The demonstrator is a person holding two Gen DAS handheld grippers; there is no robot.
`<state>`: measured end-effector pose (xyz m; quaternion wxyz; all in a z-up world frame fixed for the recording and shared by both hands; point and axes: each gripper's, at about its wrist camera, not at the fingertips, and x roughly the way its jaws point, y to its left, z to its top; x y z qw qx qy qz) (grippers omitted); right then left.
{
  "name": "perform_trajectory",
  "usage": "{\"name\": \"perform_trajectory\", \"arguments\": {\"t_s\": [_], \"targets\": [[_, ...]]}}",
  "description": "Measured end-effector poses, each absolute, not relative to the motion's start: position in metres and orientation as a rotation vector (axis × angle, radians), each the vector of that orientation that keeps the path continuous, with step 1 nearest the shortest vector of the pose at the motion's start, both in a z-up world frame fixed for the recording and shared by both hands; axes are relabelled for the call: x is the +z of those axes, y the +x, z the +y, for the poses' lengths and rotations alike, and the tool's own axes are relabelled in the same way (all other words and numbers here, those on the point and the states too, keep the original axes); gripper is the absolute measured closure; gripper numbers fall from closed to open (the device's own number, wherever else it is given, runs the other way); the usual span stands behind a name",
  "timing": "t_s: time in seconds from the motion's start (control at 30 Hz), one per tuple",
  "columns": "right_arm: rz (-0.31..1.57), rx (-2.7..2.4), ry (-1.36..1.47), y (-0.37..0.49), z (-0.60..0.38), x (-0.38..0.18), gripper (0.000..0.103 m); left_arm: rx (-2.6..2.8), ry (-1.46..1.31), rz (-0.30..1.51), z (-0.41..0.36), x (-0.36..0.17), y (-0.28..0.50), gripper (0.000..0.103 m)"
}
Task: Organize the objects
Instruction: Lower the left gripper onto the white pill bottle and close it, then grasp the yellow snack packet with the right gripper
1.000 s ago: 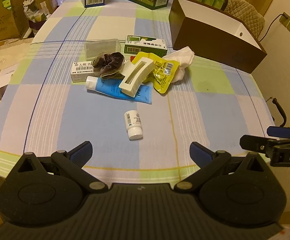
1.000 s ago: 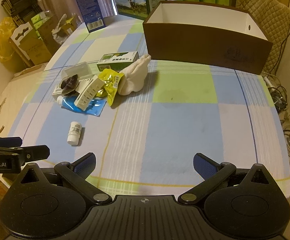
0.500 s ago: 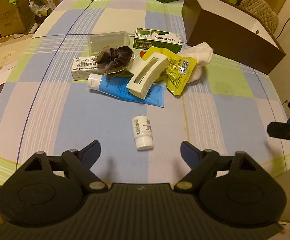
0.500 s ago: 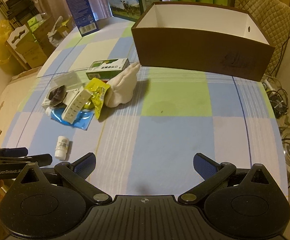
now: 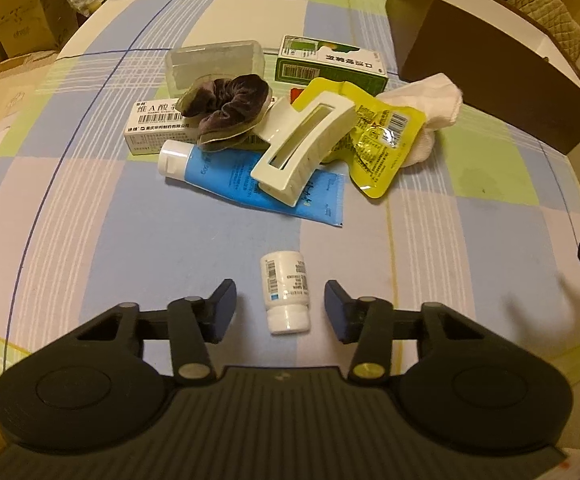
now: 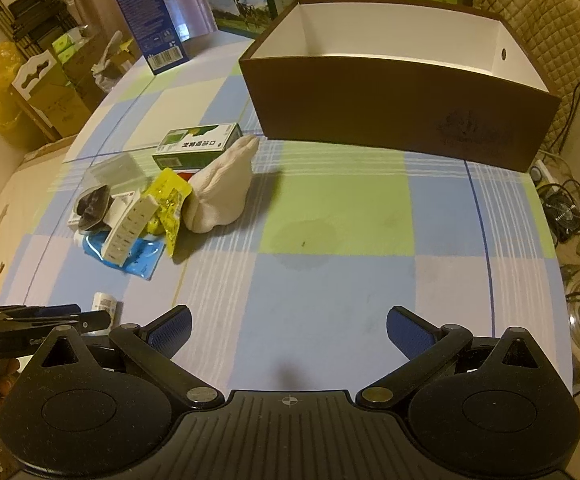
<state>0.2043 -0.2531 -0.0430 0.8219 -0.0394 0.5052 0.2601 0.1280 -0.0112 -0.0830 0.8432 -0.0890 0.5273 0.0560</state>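
Left gripper: jaws apart, one to each side of the small white bottle; a gap shows on both sides, nothing clamped.
Left view, change: a second ago the bottle lay well ahead of the fingers; now it sits between them, cap end toward the camera. The gripper has come forward and low over the surface, and the jaws have narrowed from their wider spread.
Left view, pile: beyond the bottle, well apart from it, lie a blue tube, a cream hair claw resting on the tube, a dark scrunchie on a white carton, a yellow sachet, a white cloth, a green carton and a clear case. None of these has shifted.
Right gripper: jaws wide apart, empty, hovering over bare checked cloth.
Right view, change: the camera has drawn nearer to the brown box, whose white interior shows no items in the visible part. The left gripper appears at the lower left, with the bottle just past its tip.
Meaning for task: judged as pre-grasp on the bottle; closing is the step left, then a carry to the box. Nothing sorted yet.
Risk: the bottle lies on its side and may roll when squeezed.
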Motion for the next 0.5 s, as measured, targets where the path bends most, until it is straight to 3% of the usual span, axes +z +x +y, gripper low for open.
{"name": "perform_trajectory", "arguments": {"t_s": [0.23, 0.37, 0.5], "targets": [[1.082, 0.584, -0.098, 0.221, -0.249, -0.047, 0.002, 0.138, -0.191, 1.126, -0.013, -0.089, 0.138, 0.068], [1.083, 0.612, -0.102, 0.230, -0.245, -0.048, 0.002, 0.147, -0.191, 1.132, -0.013, -0.092, 0.141, 0.080], [1.083, 0.652, -0.106, 0.240, -0.237, -0.050, 0.002, 0.168, -0.193, 1.118, -0.012, -0.093, 0.141, 0.081]]}}
